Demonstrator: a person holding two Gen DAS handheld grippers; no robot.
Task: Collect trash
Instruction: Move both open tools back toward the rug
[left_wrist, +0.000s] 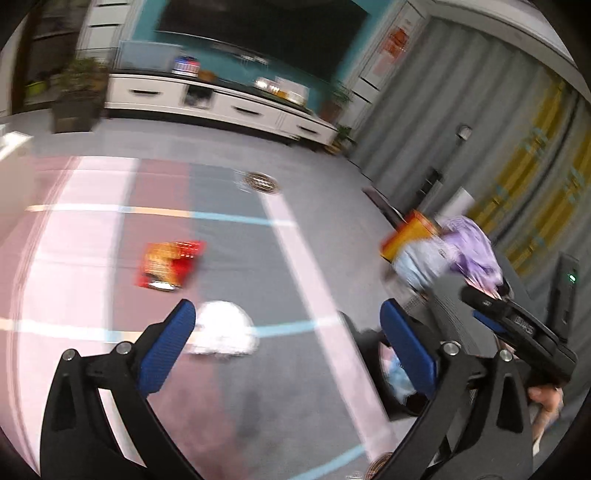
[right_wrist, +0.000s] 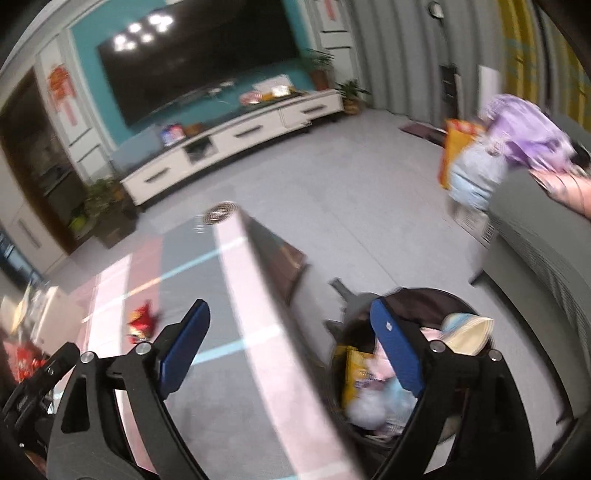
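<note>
My left gripper (left_wrist: 288, 310) is open above the striped play mat (left_wrist: 92, 258), with nothing between its blue pads. A red and orange snack packet (left_wrist: 170, 264) lies on the mat ahead of it, and a crumpled white scrap (left_wrist: 225, 328) lies just beyond the left finger. My right gripper (right_wrist: 290, 310) is also open and empty. Its right finger partly hides a dark round trash bin (right_wrist: 424, 291) that holds a yellow packet (right_wrist: 354, 373) and pale pink and blue scraps. The snack packet (right_wrist: 142, 321) lies far left of the bin.
A grey sofa (right_wrist: 535, 258) stands at the right, with purple (right_wrist: 524, 136) and orange (right_wrist: 458, 147) bags heaped on its end. A white TV cabinet (right_wrist: 240, 136) and potted plants (right_wrist: 107, 206) line the far wall. A round floor drain (left_wrist: 262, 181) sits at the mat's far edge.
</note>
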